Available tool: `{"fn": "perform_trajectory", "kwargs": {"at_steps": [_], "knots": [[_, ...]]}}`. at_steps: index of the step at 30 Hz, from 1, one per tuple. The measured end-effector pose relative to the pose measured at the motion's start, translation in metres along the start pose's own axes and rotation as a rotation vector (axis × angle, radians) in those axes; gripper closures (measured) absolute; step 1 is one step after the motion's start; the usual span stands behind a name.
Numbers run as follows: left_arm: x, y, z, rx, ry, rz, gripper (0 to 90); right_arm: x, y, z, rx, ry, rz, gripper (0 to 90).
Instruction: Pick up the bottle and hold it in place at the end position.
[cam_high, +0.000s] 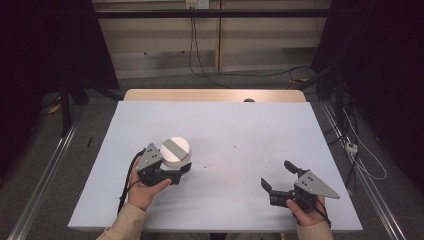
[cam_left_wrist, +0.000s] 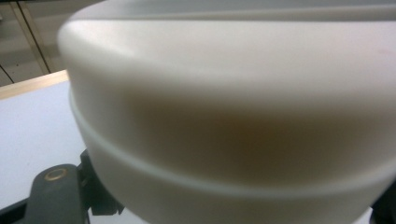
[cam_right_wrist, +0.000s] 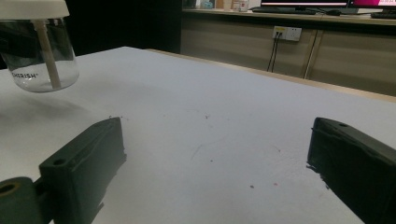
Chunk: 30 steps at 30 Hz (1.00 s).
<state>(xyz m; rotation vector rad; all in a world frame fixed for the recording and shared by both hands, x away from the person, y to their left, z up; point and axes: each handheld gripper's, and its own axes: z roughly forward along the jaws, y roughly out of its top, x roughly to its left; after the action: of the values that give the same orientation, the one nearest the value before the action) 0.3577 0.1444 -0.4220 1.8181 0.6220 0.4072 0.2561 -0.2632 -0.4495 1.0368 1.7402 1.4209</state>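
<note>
A clear glass jar (cam_high: 176, 151) with a white lid is held at the table's left middle by my left gripper (cam_high: 176, 166), which is shut on it just below the lid. In the left gripper view the white lid (cam_left_wrist: 233, 116) is very close and blurred. From the right gripper view the jar (cam_right_wrist: 39, 51) hangs a little above the table, with a pale stick inside and its shadow beneath it. My right gripper (cam_high: 276, 175) rests low near the front right, open, with nothing between its fingers (cam_right_wrist: 217, 135).
The white table sheet (cam_high: 225, 120) has small dark specks near its middle. A wooden table edge (cam_high: 215, 95) runs along the back. Cables and a power strip (cam_high: 352, 147) lie on the floor to the right. Dark curtains stand on both sides.
</note>
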Motion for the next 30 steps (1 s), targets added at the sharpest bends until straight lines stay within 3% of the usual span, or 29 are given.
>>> {"fn": "perform_trajectory", "kwargs": {"at_steps": [30], "knots": [[0.002, 0.015, 0.043, 0.0, -0.017, -0.005, 18.5, 0.0, 0.0, 0.0, 0.001, 0.008, 0.001, 3.5]]}}
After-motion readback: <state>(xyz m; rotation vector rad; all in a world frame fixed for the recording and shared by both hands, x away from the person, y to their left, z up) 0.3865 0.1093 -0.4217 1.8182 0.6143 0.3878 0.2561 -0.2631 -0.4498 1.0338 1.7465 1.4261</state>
